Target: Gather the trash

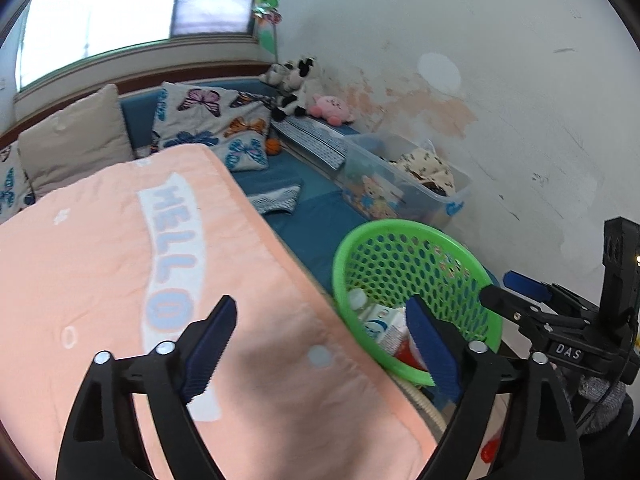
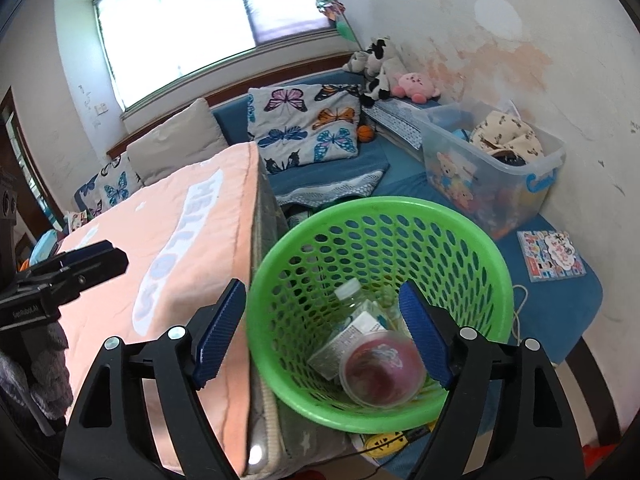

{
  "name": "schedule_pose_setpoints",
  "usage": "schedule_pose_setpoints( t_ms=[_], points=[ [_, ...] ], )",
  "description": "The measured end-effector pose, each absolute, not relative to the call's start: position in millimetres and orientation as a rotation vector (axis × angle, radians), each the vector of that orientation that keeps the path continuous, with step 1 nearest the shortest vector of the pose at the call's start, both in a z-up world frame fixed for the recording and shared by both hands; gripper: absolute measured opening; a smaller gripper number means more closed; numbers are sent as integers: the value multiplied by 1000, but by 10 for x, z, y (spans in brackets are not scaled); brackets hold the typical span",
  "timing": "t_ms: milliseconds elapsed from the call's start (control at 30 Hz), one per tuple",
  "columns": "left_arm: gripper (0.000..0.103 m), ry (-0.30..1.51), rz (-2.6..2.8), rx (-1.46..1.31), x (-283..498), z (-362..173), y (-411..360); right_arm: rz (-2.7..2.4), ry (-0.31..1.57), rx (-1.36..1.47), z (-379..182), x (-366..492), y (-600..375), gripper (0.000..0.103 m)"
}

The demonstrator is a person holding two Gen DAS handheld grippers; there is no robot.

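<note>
Left wrist view: my left gripper (image 1: 320,344) released, jaws wide, nothing between; below it peach HELLO blanket (image 1: 120,280). Green mesh basket (image 1: 412,292) right of blanket, holding carton (image 1: 384,320) and red-labelled item, partly hidden. My right gripper (image 1: 516,292) at far right, near basket rim.

Right wrist view: my right gripper (image 2: 322,330) released, empty, above basket (image 2: 380,240). Inside: clear bottle (image 2: 352,300), carton (image 2: 348,340), round lidded cup (image 2: 382,372). Clear storage bin (image 2: 496,168) far right.

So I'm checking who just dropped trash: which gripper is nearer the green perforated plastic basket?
Right. The right gripper hangs over the green perforated plastic basket; the left gripper is beside it, over the peach blanket.
</note>
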State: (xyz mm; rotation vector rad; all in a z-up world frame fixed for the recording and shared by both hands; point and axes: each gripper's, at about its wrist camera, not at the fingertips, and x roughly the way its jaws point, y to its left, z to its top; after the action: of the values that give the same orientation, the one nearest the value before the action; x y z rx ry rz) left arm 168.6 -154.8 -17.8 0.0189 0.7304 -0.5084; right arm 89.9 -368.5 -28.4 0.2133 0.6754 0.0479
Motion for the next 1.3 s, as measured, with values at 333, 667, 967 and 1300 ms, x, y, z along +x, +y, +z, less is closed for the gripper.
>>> schedule_pose_setpoints(
  t_ms=[333, 667, 967, 1300],
  points=[
    [95, 692, -430, 6, 1517, -65, -1198, 64, 667, 154, -240, 794, -3395, 90],
    [96, 662, -309, 11, 1358, 11, -822, 91, 652, 93, -179, 722, -3095, 99],
    [96, 635, -206, 19, 1240, 59, -548, 109, 645, 40, -158, 702, -2844, 99],
    [96, 612, -128, -2, 1104, 111, -239, 126, 636, 12, -140, 663, -2599, 99]
  ],
)
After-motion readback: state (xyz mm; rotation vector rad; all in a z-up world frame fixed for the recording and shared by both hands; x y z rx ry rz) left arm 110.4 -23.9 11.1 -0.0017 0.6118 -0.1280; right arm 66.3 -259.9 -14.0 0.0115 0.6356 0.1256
